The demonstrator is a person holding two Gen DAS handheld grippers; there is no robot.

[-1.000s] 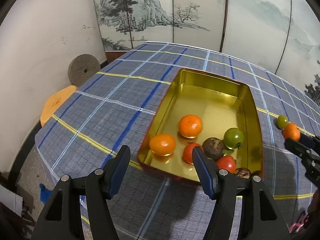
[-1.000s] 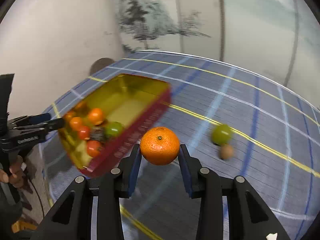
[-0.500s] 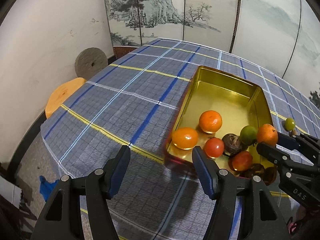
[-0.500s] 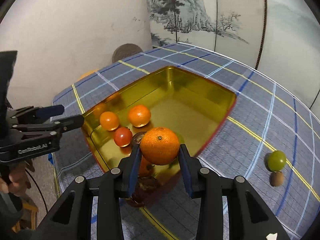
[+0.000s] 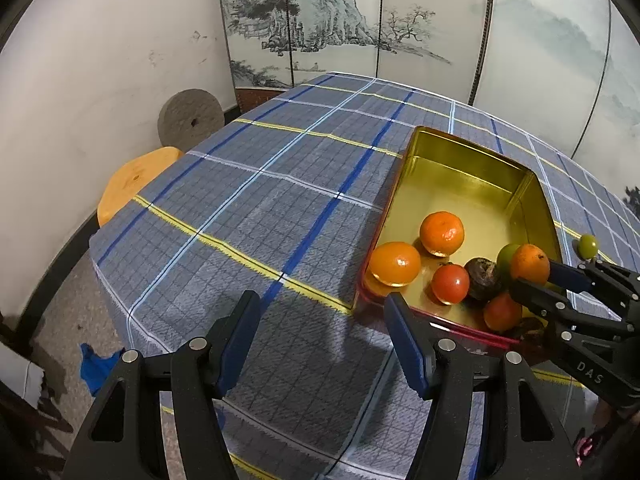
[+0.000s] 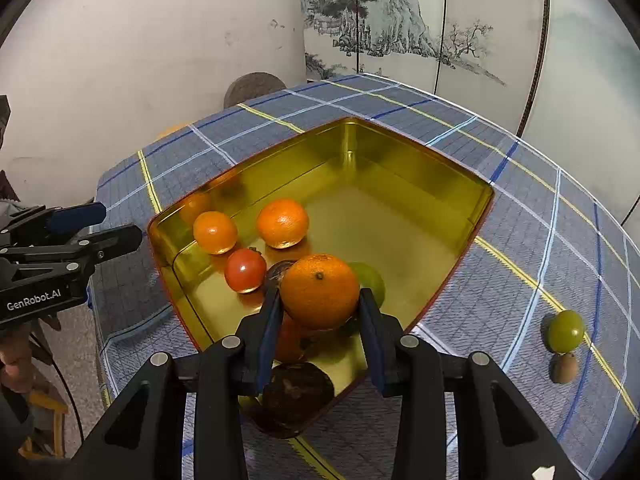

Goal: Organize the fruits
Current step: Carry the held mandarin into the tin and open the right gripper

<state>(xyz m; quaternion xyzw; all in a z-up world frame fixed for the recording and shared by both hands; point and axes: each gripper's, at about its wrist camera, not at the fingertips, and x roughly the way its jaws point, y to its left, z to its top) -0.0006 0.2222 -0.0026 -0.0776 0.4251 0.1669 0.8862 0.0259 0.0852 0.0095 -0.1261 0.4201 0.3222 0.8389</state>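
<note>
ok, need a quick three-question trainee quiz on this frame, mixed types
1. True or false: the right gripper is shut on an orange above the gold tin.
2. Which fruits lie on the tablecloth outside the tin?
A. a green fruit and a small brown fruit
B. two tomatoes
C. a banana
3. Fill in: the left gripper has its jaws ____ and holds nothing.

Key: 1 true; 2 A; 3 open
</note>
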